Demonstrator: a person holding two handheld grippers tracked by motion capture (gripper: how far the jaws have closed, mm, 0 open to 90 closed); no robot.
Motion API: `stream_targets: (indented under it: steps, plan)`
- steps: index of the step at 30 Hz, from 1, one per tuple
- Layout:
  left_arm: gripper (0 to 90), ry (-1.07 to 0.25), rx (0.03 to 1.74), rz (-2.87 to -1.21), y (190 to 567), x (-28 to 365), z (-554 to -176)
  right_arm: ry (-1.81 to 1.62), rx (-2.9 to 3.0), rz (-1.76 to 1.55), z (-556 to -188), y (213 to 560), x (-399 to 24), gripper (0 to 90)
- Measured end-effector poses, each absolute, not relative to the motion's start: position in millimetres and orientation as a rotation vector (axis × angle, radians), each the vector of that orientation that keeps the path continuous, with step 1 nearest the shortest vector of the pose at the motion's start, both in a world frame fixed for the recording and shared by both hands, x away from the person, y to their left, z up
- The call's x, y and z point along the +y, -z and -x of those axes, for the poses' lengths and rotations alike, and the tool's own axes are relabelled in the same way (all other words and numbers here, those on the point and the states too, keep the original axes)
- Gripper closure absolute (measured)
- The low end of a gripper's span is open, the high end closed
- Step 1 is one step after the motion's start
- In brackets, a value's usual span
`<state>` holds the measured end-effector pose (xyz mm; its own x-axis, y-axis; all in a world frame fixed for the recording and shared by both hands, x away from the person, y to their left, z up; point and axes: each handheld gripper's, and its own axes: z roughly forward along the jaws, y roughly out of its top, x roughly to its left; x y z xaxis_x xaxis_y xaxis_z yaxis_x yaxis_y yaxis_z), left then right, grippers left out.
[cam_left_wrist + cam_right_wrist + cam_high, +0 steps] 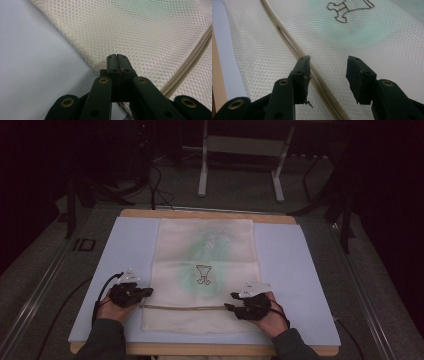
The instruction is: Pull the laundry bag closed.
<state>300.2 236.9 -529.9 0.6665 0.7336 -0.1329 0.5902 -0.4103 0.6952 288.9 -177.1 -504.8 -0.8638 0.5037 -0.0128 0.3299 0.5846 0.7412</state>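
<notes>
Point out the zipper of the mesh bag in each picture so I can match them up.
High view: the zipper runs as a thin line across the near part of the mesh bag, between the two grippers.
Left gripper view: it slants along the right edge, right of the shut jaws.
Right gripper view: it runs from top left down between the open jaws.
Shared landmark: the dark outline drawing on the bag, also in the right gripper view.

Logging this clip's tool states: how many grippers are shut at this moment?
1. The left gripper is shut at the left edge of the mesh bag, apparently pinching it. The right gripper is open, over the bag's zipper near the right end.
</notes>
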Motion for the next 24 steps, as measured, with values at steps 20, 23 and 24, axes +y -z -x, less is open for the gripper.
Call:
stream_targets:
  steps: [20, 23, 24]
  plan:
    - [89.2, -0.242, 1.004, -2.165, 532.0, 235.2, -301.2, -1.239, 2.676, -0.503, -288.1, 492.1, -111.0, 55.1]
    - [89.3, -0.240, 1.002, -2.165, 532.2, 235.2, -301.3, -1.247, 2.690, -0.467, -287.2, 492.4, -98.5, 55.3]
    - [89.3, -0.239, 1.002, -2.165, 532.3, 235.2, -301.4, -1.250, 2.694, -0.460, -286.7, 492.3, -94.7, 55.4]
